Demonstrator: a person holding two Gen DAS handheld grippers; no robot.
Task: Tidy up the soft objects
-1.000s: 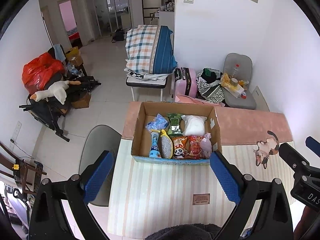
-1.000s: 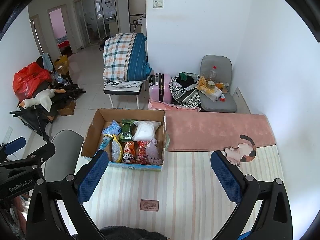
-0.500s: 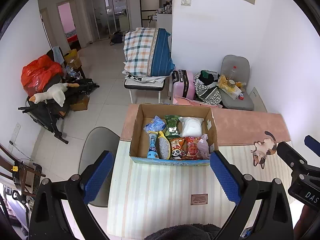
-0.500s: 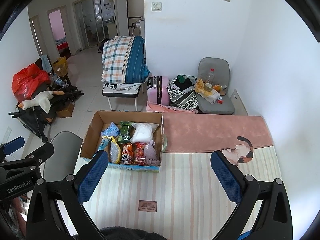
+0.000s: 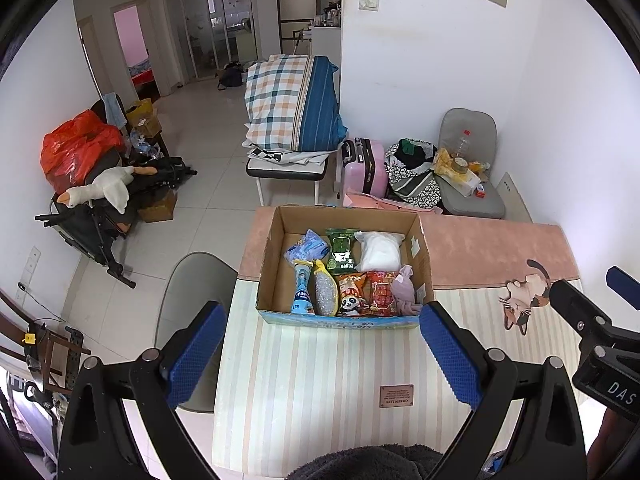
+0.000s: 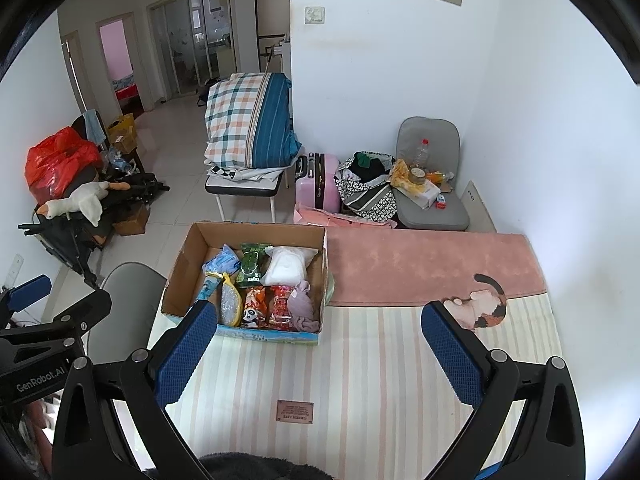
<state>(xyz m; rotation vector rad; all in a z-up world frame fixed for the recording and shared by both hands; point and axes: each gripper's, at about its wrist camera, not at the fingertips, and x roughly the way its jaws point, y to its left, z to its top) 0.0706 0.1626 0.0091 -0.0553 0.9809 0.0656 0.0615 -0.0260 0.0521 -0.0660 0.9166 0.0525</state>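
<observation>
Fingers [image 5: 200,348] spread wide; cardboard box [image 5: 344,320] lies beyond.

Both views high above box [image 5: 344,268]

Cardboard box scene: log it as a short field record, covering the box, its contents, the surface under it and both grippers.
box: open cardboard box, near the table's far left edge
surface: striped mat, pink mat behind
back row: blue pack, green packet, white bag
front row: panda snack, red packet, lilac cloth
left gripper: open, empty, short of the box
right gripper: open, empty
</observation>
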